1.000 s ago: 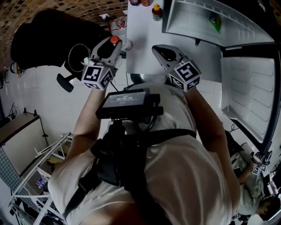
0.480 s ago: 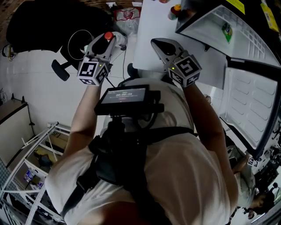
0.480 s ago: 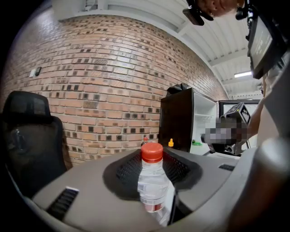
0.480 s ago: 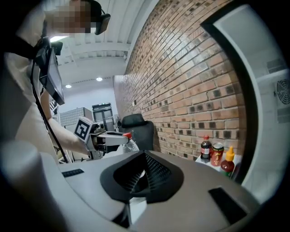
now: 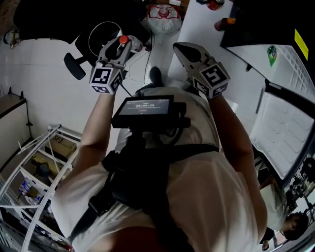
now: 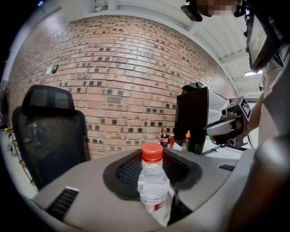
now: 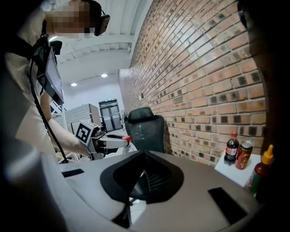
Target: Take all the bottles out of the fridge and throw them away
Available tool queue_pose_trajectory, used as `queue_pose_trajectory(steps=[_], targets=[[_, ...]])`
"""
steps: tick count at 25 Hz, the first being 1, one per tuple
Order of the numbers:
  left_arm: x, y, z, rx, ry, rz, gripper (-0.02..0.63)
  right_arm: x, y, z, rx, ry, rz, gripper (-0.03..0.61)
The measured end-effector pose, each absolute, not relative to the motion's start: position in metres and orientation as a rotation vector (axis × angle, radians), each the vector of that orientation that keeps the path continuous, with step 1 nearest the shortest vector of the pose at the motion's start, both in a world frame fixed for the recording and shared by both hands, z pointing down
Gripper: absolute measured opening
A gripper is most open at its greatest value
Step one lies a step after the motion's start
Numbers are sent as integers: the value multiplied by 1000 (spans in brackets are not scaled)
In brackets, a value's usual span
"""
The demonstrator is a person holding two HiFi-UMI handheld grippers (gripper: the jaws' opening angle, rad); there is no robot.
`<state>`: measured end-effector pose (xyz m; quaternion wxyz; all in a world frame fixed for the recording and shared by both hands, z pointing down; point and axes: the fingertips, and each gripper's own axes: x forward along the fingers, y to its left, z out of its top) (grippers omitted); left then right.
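Observation:
My left gripper (image 5: 121,45) is shut on a small clear water bottle (image 6: 153,183) with an orange-red cap (image 6: 152,152); the cap (image 5: 123,39) shows at the gripper's tip in the head view. The bottle stands upright between the dark pads. My right gripper (image 5: 182,48) is held level beside it, to the right, its jaws (image 7: 144,174) shut with nothing between them. Each gripper shows in the other's view: the right gripper (image 6: 223,129) and the left gripper (image 7: 108,141). The open fridge door (image 5: 285,142) lies at the right edge of the head view.
A black office chair (image 6: 47,131) stands before the brick wall. A white surface (image 5: 199,29) carries a cola bottle (image 7: 232,149), a can (image 7: 244,155) and a sauce bottle (image 7: 260,174). A red-and-white bag (image 5: 162,12) sits ahead on the floor. A white metal rack (image 5: 34,167) is at lower left.
The whole view has swung away from the fridge, which has slid to the right. Both grippers moved with it, the left keeping the bottle. The red-and-white bag has come into view ahead.

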<state>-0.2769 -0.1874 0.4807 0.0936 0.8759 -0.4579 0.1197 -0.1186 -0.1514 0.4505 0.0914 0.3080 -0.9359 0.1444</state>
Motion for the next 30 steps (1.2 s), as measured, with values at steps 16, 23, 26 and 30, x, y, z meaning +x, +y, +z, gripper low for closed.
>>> queue_pose_trajectory(steps=[16, 23, 26, 30], targets=[[-452, -223, 544, 2344, -1622, 449, 152, -221, -180, 467, 773, -2746, 499, -12], [-486, -248, 597, 2240, -1657, 508, 152, -229, -183, 484, 747, -2697, 537, -12], [-492, -252, 622, 2194, -1654, 520, 152, -227, -181, 491, 741, -2671, 555, -12], [-492, -256, 653, 2136, -1656, 550, 152, -223, -182, 498, 741, -2647, 572, -12]])
